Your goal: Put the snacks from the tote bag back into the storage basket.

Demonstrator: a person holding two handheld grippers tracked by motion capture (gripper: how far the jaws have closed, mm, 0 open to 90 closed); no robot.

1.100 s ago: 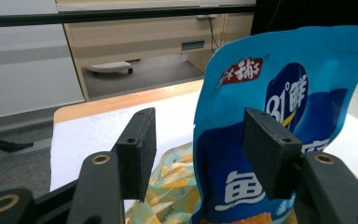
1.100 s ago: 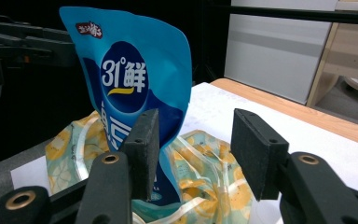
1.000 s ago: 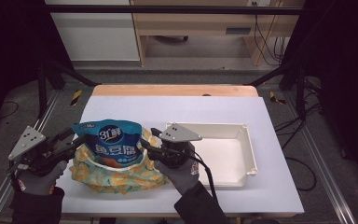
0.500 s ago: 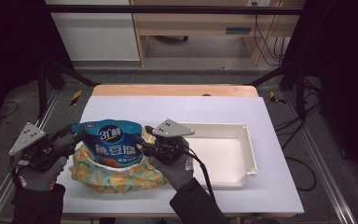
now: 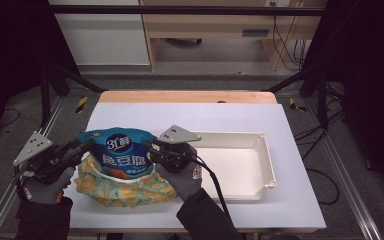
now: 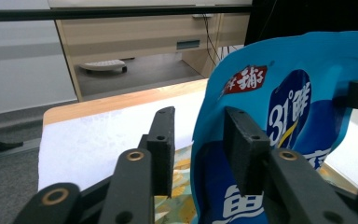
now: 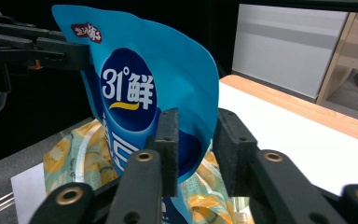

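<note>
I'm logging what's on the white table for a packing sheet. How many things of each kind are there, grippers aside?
Blue snack bags: 1
Yellow-and-green patterned bags: 1, under the blue one
White trays: 1
Total: 3

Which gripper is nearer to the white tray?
Right. The right gripper holds the blue bag's edge beside the white tray; the left gripper grips the bag's far side.
</note>
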